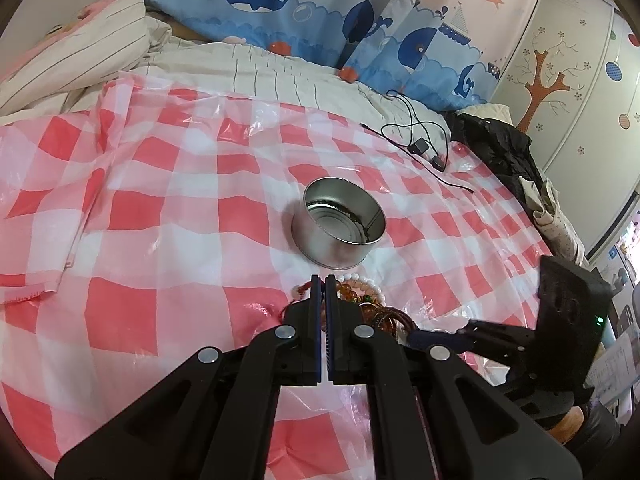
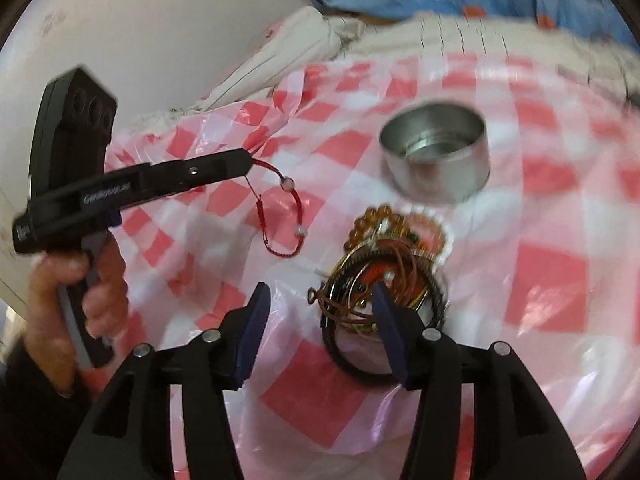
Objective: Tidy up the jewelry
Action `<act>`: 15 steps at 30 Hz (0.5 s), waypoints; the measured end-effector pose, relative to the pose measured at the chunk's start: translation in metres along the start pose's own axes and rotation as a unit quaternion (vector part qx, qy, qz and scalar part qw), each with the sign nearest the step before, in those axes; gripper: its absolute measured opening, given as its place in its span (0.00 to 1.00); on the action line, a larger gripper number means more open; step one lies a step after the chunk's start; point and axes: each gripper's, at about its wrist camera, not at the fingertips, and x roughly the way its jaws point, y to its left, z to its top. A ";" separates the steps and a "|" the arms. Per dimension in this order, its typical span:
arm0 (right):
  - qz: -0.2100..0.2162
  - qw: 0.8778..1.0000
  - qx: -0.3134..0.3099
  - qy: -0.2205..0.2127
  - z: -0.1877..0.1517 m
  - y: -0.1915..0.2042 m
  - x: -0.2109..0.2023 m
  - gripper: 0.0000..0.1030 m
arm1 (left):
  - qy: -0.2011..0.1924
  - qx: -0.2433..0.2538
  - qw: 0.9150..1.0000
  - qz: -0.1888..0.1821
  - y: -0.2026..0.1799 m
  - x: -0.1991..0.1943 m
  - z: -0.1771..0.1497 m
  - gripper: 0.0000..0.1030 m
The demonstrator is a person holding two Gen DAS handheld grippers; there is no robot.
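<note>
A round metal tin (image 1: 339, 225) stands open on the pink checked plastic sheet (image 1: 160, 208); it also shows in the right wrist view (image 2: 436, 152). My left gripper (image 1: 324, 280) is shut on a red cord bracelet (image 2: 280, 216), which hangs from its tip (image 2: 249, 165) above the sheet. A pile of bead bracelets and bangles (image 2: 392, 272) lies just in front of the tin, seen partly behind my left fingers (image 1: 368, 296). My right gripper (image 2: 320, 300) is open, low over the near edge of the pile, with its right finger (image 2: 390, 332) over the bangles.
A black cable with a small adapter (image 1: 420, 146) lies behind the tin. Striped bedding (image 1: 100, 52) and whale-print curtains (image 1: 312, 8) lie behind the sheet. Dark clothing (image 1: 500, 148) is heaped at the right edge of the bed.
</note>
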 end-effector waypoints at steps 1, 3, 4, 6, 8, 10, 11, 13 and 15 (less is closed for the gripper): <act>-0.008 1.000 -0.007 -0.003 0.000 0.002 -0.001 0.51 | 0.000 -0.001 1.000 -0.001 0.000 0.001 0.000 0.01; -0.035 0.999 -0.018 -0.002 -0.002 0.004 0.003 0.51 | 0.000 0.001 1.000 -0.001 0.000 0.000 0.000 0.01; -0.047 0.999 -0.014 -0.003 -0.003 0.002 0.004 0.51 | 0.000 0.001 1.000 -0.001 0.000 0.001 0.000 0.01; -0.051 0.999 0.003 -0.006 -0.002 -0.013 0.005 0.51 | 0.000 0.002 1.000 -0.003 -0.001 -0.001 0.000 0.01; -0.060 0.998 0.014 -0.014 -0.001 -0.020 0.001 0.51 | -0.001 0.002 1.000 -0.003 -0.002 -0.001 0.000 0.01; -0.072 0.997 0.007 -0.005 0.000 -0.021 0.003 0.51 | -0.001 0.001 1.000 -0.003 -0.002 -0.001 0.000 0.01; -0.079 0.997 0.007 0.001 -0.001 -0.022 0.005 0.51 | -0.001 0.001 1.000 -0.003 -0.002 -0.001 0.000 0.01; -0.076 0.997 0.017 0.008 -0.003 -0.026 0.009 0.51 | -0.001 0.001 1.000 -0.004 -0.003 -0.001 0.000 0.01; -0.068 0.997 0.027 -0.001 -0.003 -0.027 0.009 0.50 | -0.001 0.002 1.000 -0.004 -0.002 -0.001 0.000 0.01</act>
